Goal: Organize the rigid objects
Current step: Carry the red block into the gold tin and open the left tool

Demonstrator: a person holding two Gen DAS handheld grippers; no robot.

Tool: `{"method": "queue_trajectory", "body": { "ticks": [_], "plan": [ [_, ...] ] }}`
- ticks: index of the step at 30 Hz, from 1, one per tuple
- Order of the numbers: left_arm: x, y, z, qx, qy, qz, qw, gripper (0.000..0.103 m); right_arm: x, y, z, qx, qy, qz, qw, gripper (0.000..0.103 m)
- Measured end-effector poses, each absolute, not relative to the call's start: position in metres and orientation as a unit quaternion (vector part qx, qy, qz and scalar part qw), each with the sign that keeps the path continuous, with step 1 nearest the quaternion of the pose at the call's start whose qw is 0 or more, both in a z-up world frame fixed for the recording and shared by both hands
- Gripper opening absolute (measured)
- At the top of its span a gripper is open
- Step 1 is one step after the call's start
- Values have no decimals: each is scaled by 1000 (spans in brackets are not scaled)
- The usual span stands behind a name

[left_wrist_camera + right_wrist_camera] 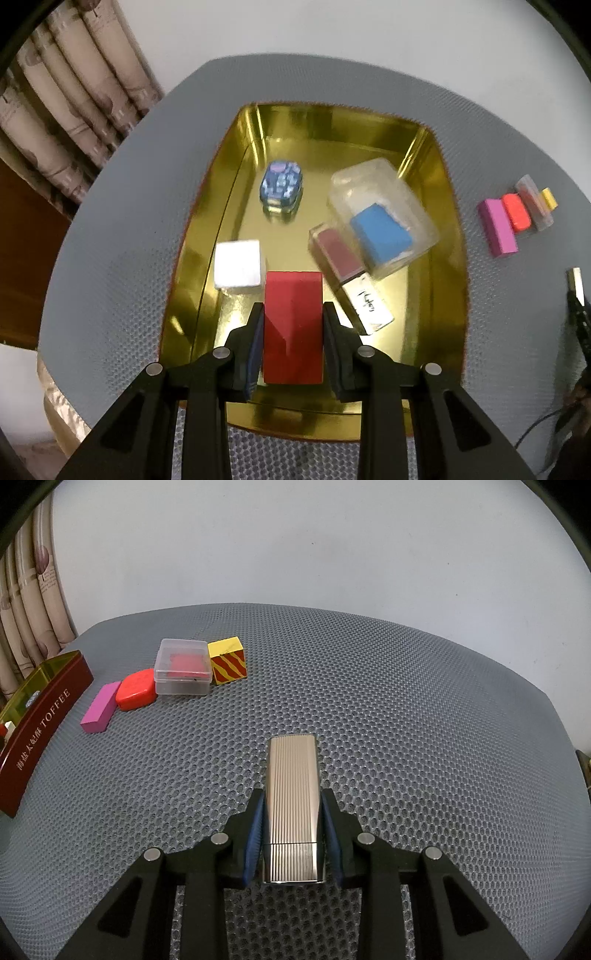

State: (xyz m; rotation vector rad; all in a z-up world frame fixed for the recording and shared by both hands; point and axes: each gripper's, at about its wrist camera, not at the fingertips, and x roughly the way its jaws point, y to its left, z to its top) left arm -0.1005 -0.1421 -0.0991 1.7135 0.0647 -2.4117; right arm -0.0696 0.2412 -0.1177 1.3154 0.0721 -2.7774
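My left gripper (293, 314) is shut on a red block (292, 325) and holds it over the near part of the gold tin tray (424, 325). In the tray lie a white cube (238, 267), a blue patterned tin (281, 184), a clear box with a blue block (384, 229) and a clear tube with dark red contents (347, 273). My right gripper (291, 797) is shut on a ribbed silver case (292, 808) just above the grey mesh mat (406, 720).
On the mat lie a magenta bar (100, 708), a red rounded box (136, 689), a clear box with a red block (183, 666) and a yellow-red striped cube (227, 661). The tray's dark red "TOFFEE" wall (40, 723) stands at the left. The same group shows in the left wrist view (517, 218).
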Motion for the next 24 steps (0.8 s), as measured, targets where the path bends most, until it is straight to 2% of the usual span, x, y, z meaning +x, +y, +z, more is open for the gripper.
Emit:
{"method": "queue_trajectory", "body": {
  "ticks": [14, 24],
  "plan": [
    [-104, -152, -125, 590, 18, -801, 96, 26, -72, 236, -120, 428, 24, -903, 33, 30],
    [-102, -150, -115, 580, 10, -811, 83, 29, -73, 230, -120, 428, 26, -903, 33, 30]
  ]
}}
